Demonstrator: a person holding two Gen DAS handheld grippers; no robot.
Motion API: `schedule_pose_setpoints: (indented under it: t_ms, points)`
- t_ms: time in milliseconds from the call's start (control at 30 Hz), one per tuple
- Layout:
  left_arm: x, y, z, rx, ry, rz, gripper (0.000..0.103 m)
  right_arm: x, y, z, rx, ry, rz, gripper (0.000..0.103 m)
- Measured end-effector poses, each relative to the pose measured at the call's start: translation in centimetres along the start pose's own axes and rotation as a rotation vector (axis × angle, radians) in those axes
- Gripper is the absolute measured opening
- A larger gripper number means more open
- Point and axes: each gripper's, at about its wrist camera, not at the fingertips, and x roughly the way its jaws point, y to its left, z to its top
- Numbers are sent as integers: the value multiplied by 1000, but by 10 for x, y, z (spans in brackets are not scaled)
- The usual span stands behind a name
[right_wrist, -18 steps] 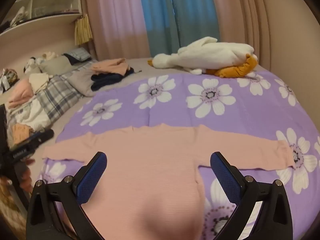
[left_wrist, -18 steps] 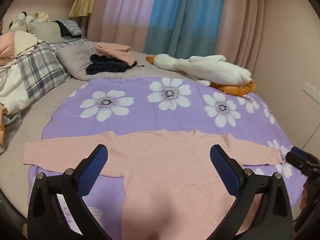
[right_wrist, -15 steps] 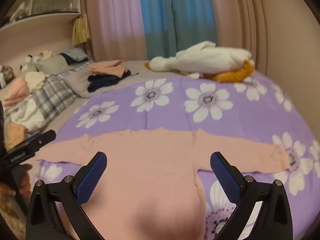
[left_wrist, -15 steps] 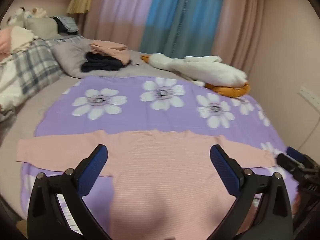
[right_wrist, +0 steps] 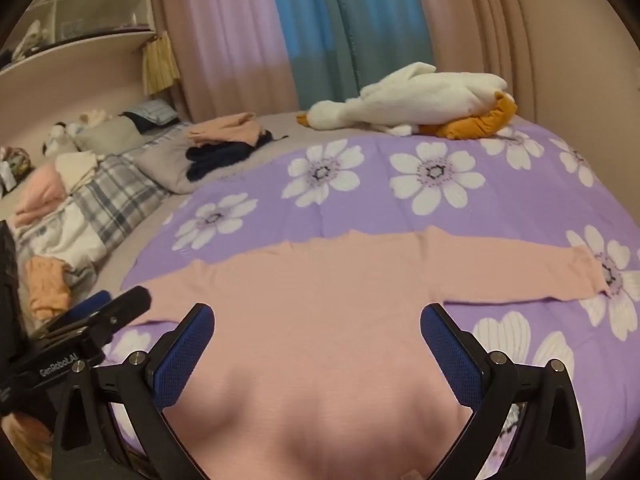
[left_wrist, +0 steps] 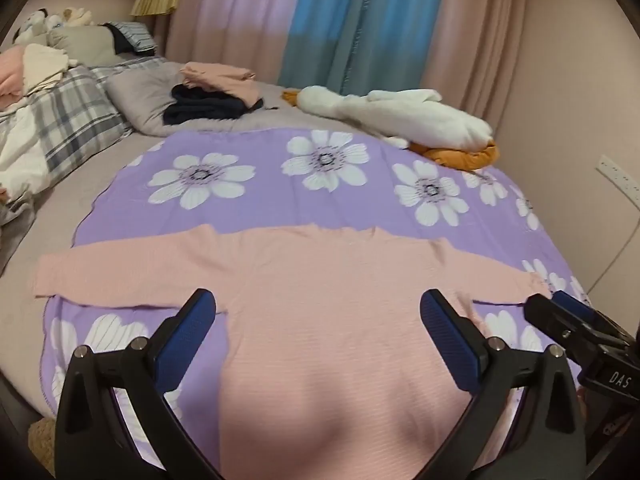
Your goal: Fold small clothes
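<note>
The pink long-sleeved top (left_wrist: 320,312) lay flat, sleeves spread, on the purple flowered sheet (left_wrist: 280,204), while the left gripper (left_wrist: 318,320) and right gripper (right_wrist: 318,320) hovered above it, jaws wide and empty.

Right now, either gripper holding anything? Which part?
Nothing held. Left gripper and right gripper are both open above the flat pink top, pads clear of the fabric.

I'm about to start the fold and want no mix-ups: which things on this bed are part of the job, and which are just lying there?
In the job:
- pink long-sleeved top, spread flat
- left gripper, open
- right gripper, open
- purple flowered sheet under it

Lying about:
- goose plush
- stack of folded clothes
- plaid bedding
</note>
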Motion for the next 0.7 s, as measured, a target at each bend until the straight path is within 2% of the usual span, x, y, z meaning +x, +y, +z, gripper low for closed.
schedule_pose_setpoints:
  t_ms: [267,700]
  points:
    - [-4,5,-5,-25,18,-23,102,-5,-2,-17,8,-30,-21,102]
    - [-8,3,-13,-43,35,-68,102,-3,6,-27,-17,-16,-32,102]
